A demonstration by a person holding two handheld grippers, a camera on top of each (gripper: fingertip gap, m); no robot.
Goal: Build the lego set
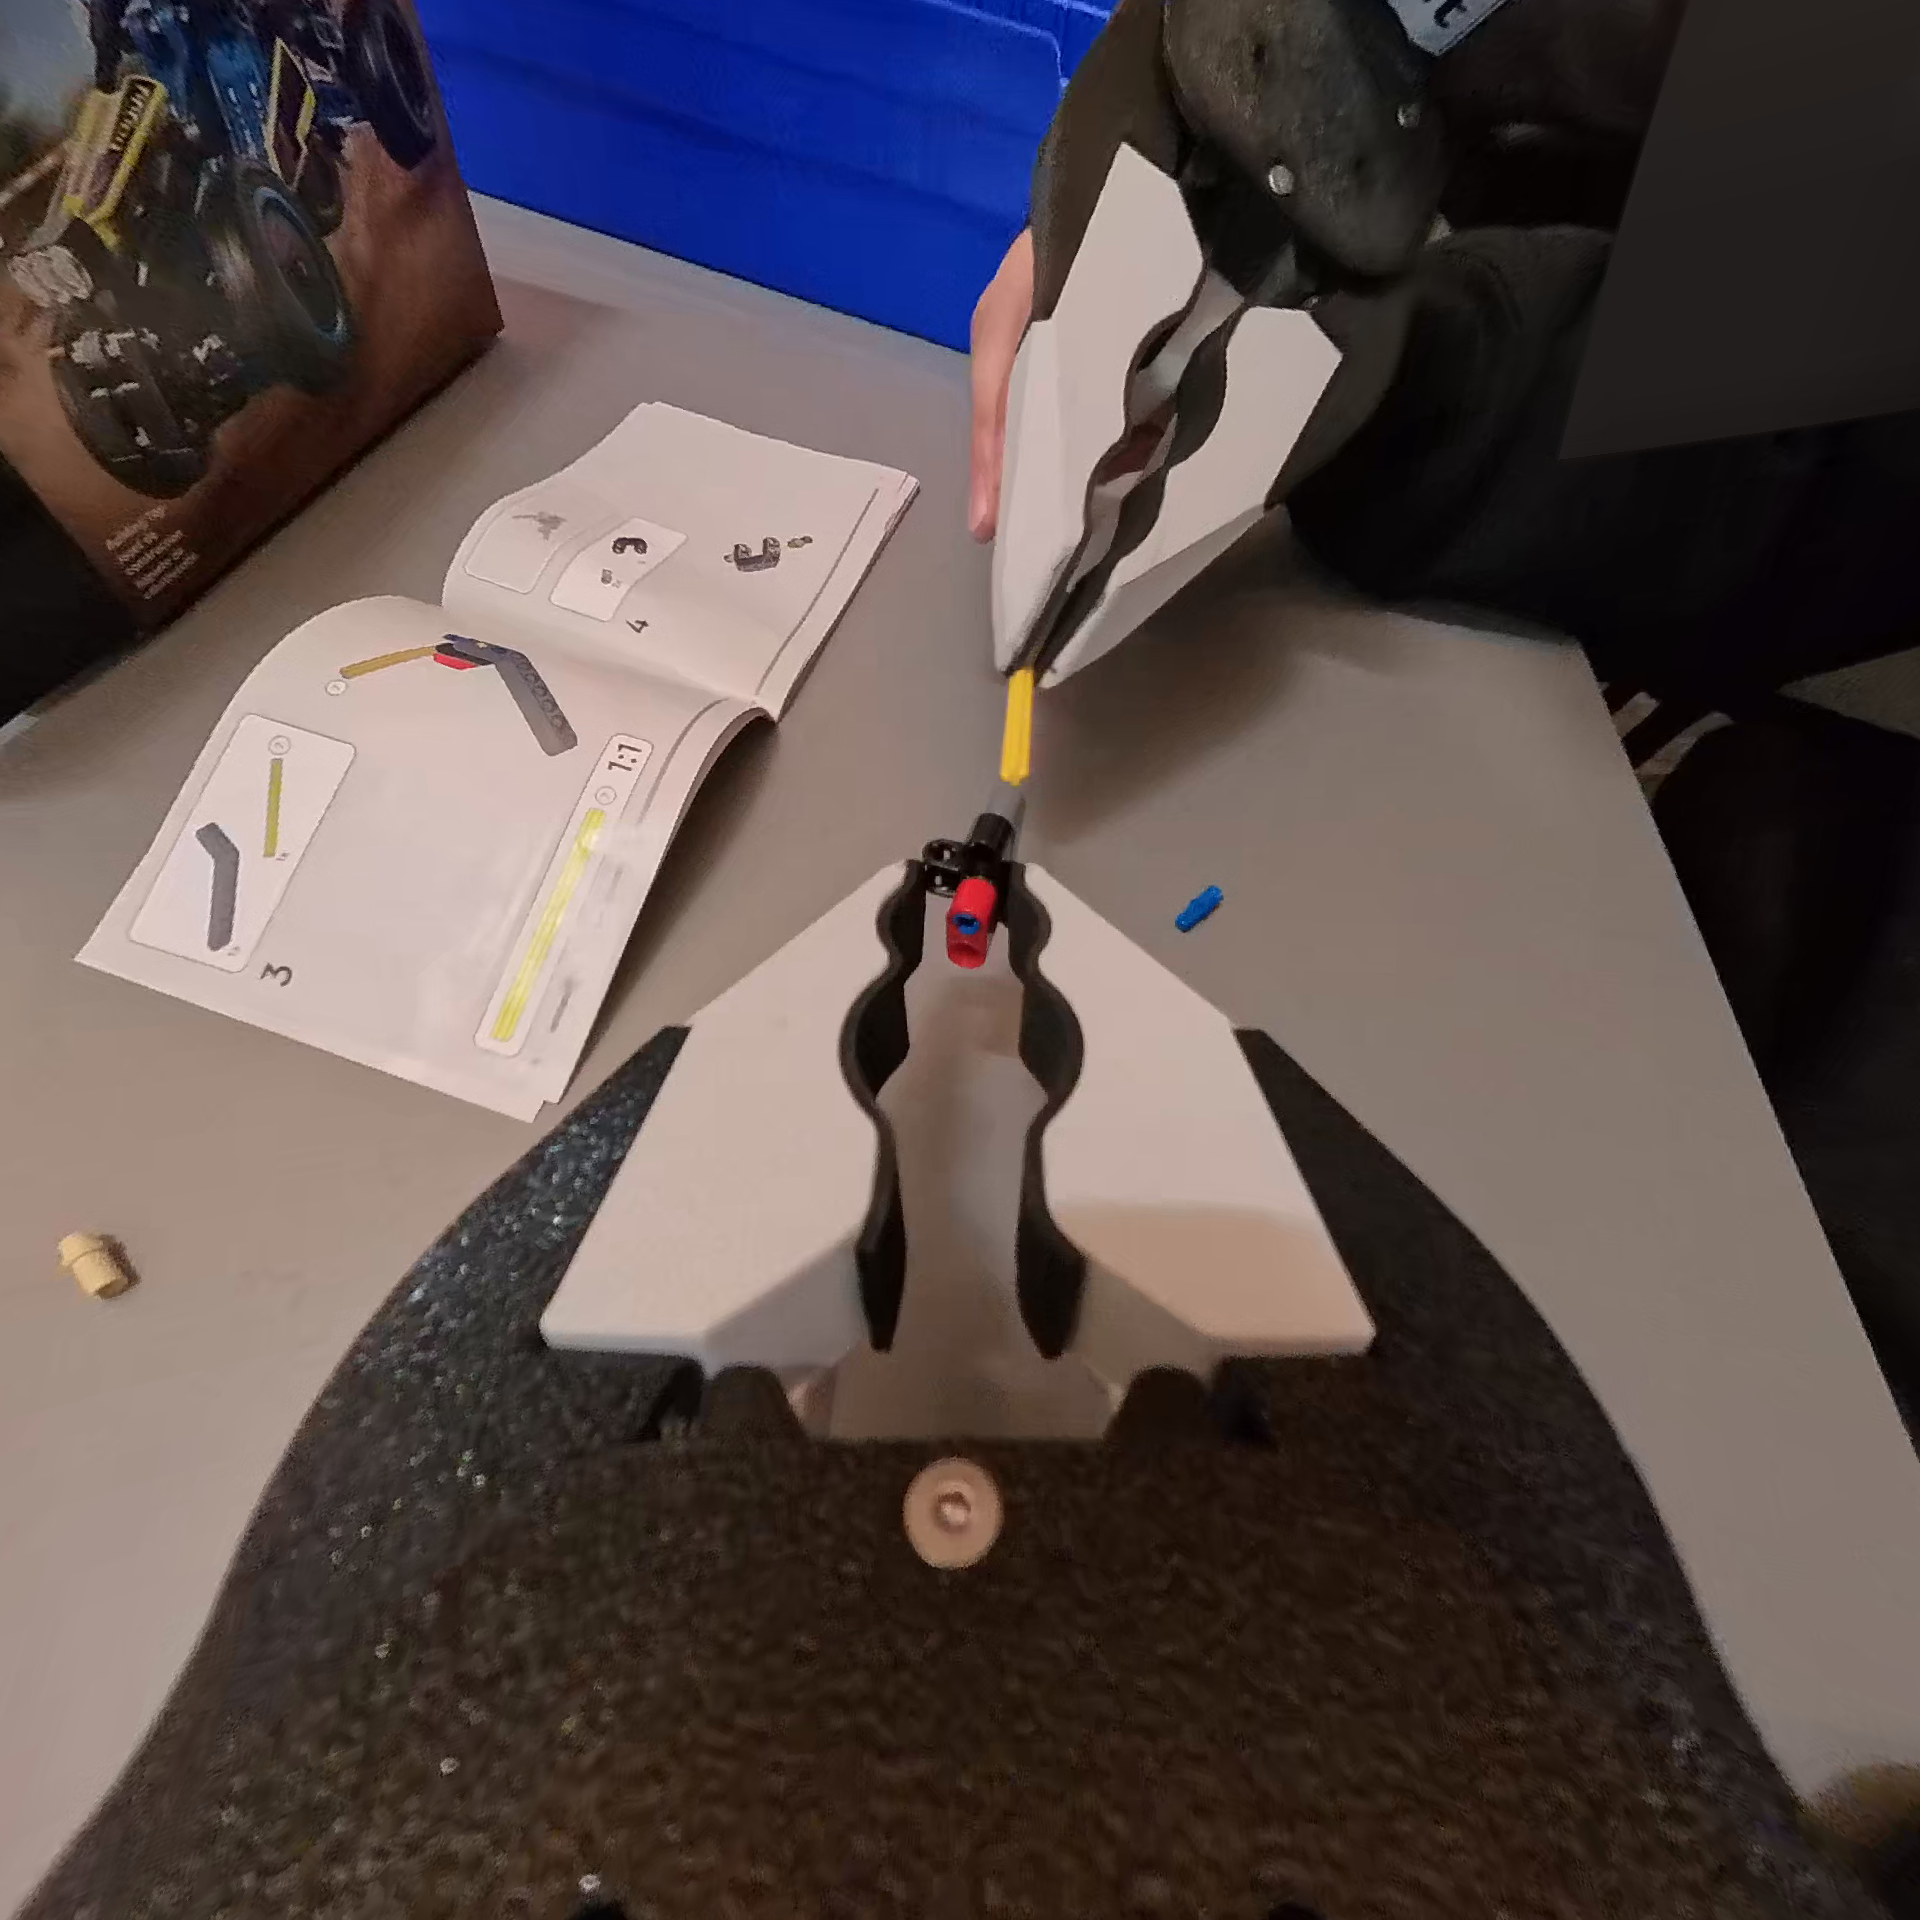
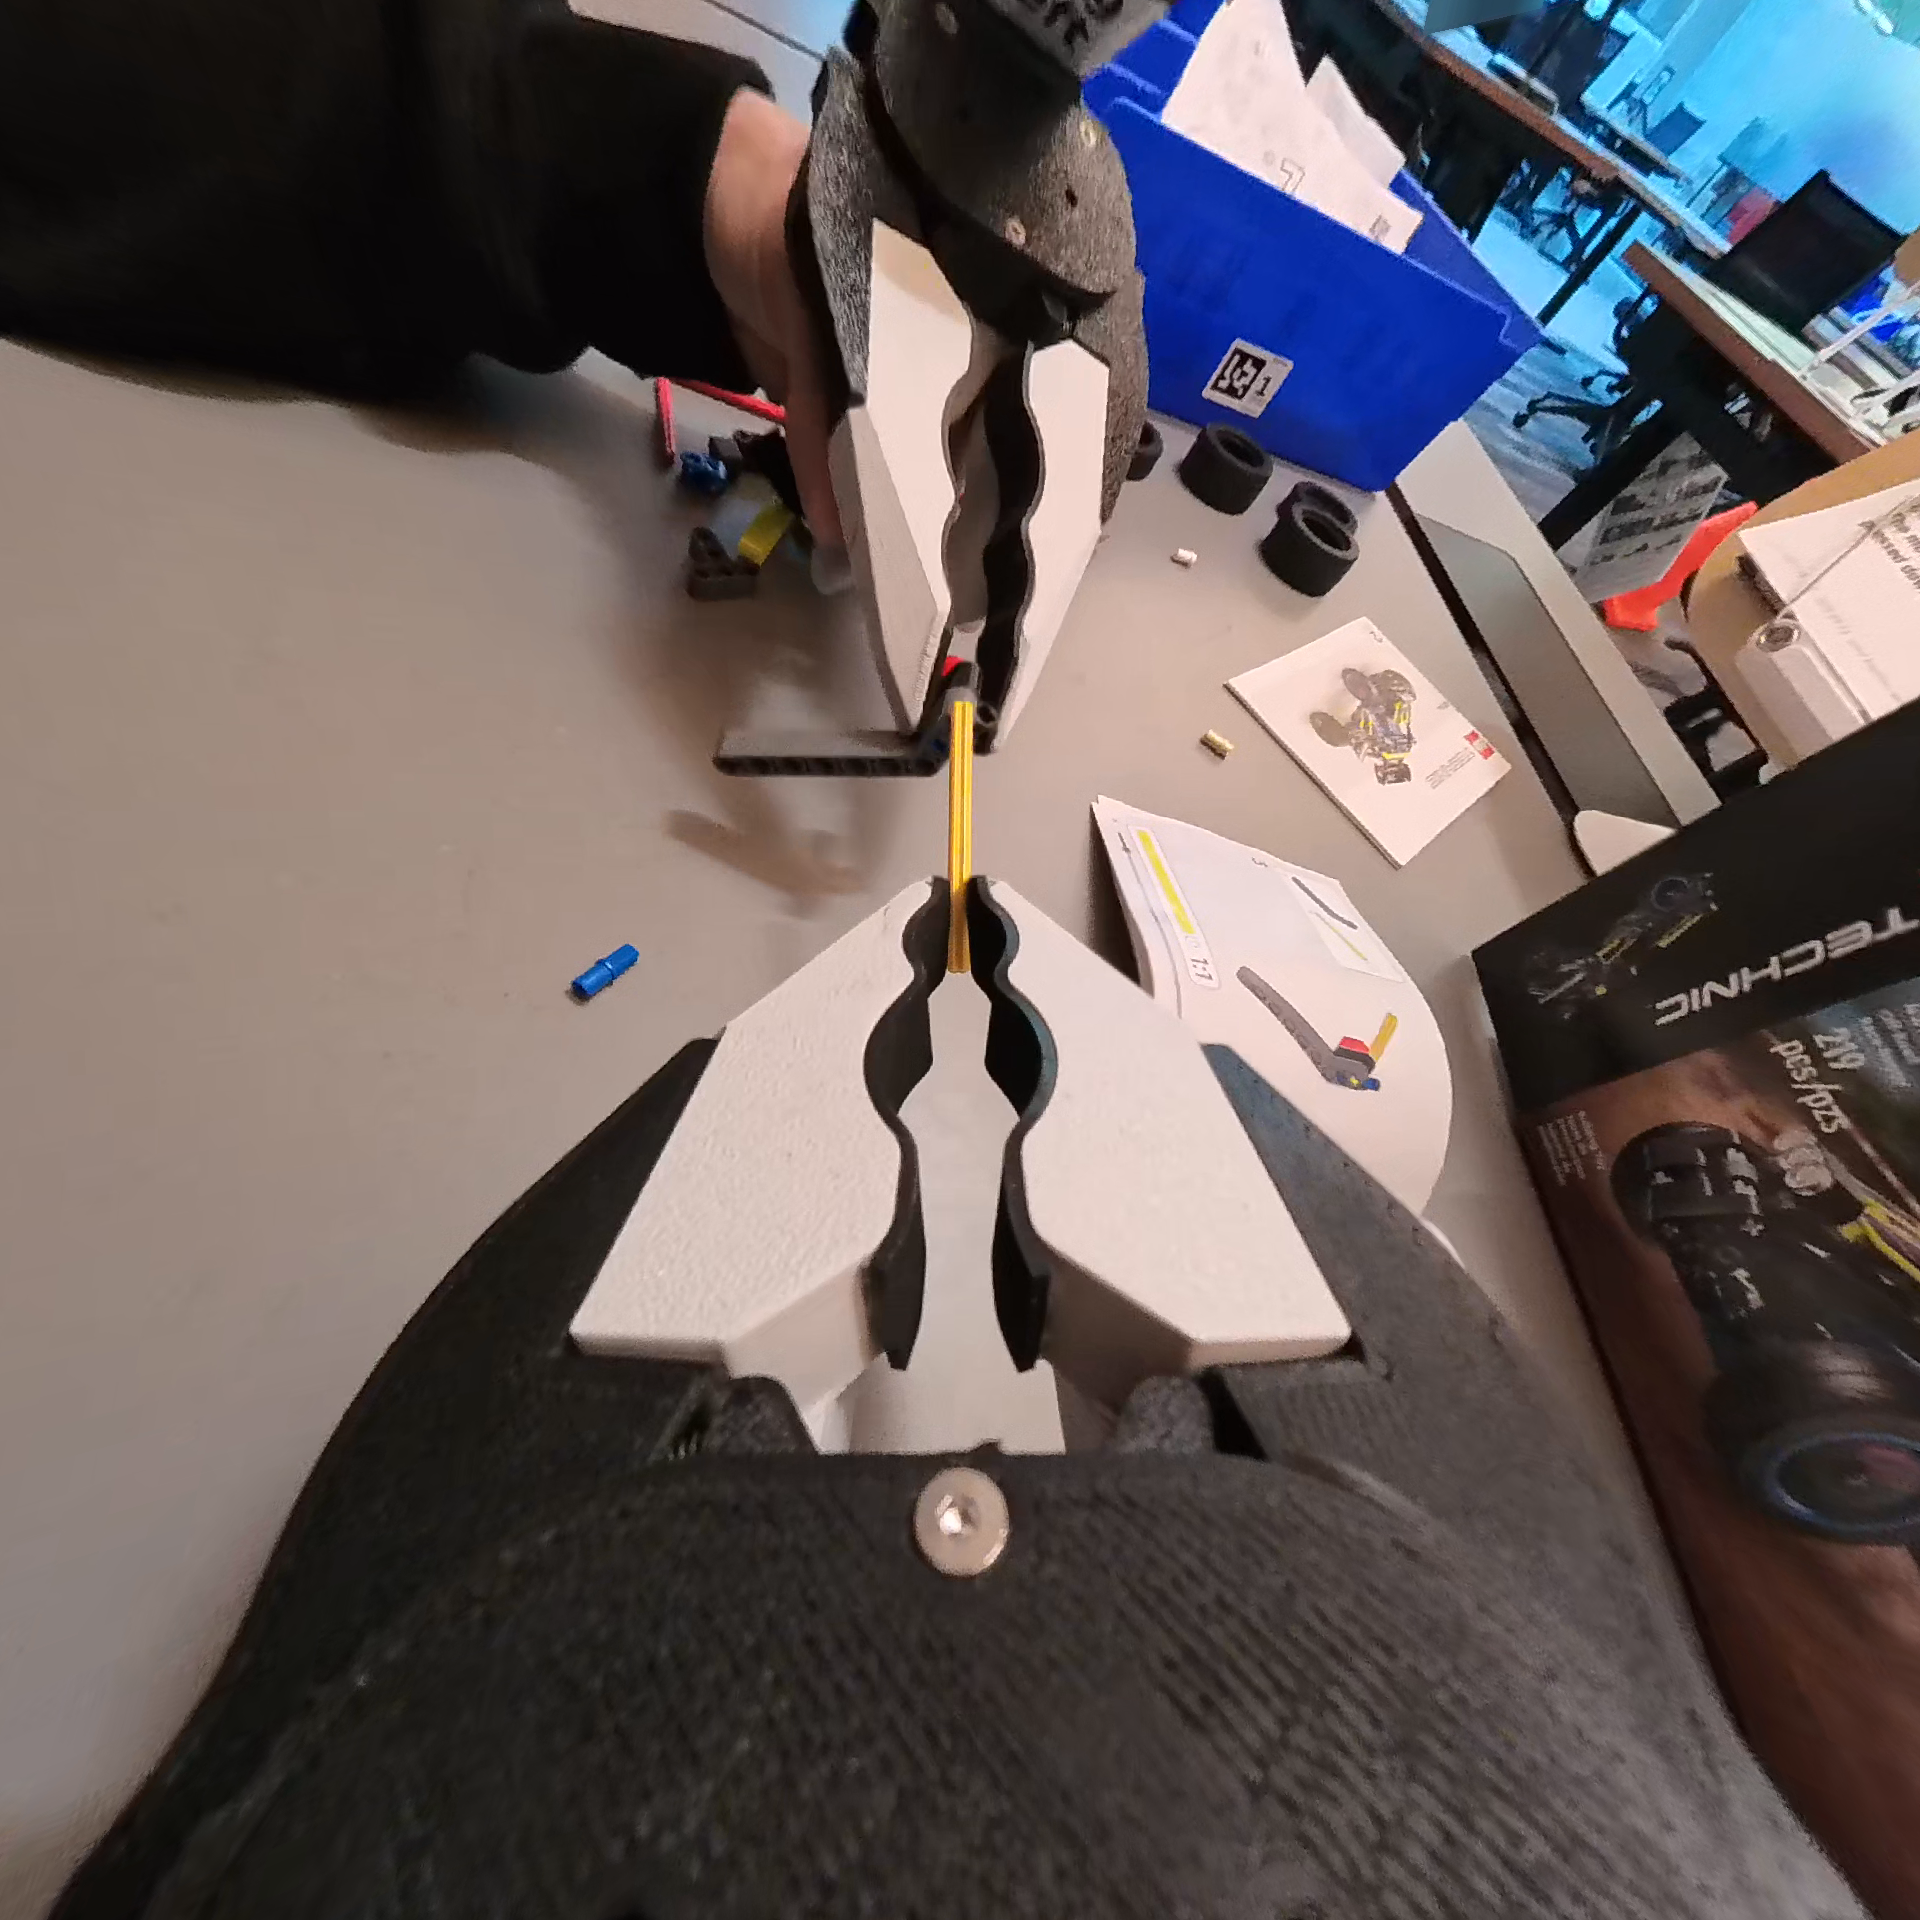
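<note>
My left gripper [image 1: 971,883] is shut on a small assembly: a red connector [image 1: 971,920] with a blue pin in it and a black connector [image 1: 982,836]. In the right wrist view the left gripper [image 2: 961,707] stands tip-down, and a dark grey angled beam [image 2: 821,756] sticks out left from the assembly. My right gripper [image 2: 961,899] is shut on a long yellow axle [image 2: 961,821]. The axle's far end meets the assembly at the left gripper's tips. In the left wrist view the right gripper [image 1: 1023,665] holds the yellow axle [image 1: 1018,727] in line with the black connector.
An open instruction booklet [image 1: 468,779] lies left; it also shows in the right wrist view [image 2: 1278,935]. The set's box [image 1: 208,260] and a blue bin [image 1: 779,135] stand behind. A loose blue pin [image 1: 1198,907], a tan piece [image 1: 96,1262], black tyres [image 2: 1309,540] and a pile of parts [image 2: 727,520] lie on the grey table. My right fingertips sit around 5 cm from my left ones. The tan piece [image 1: 96,1262] lies around 15 cm away from my left fingertips. It turns up in the right wrist view [image 2: 1217,740] as well.
</note>
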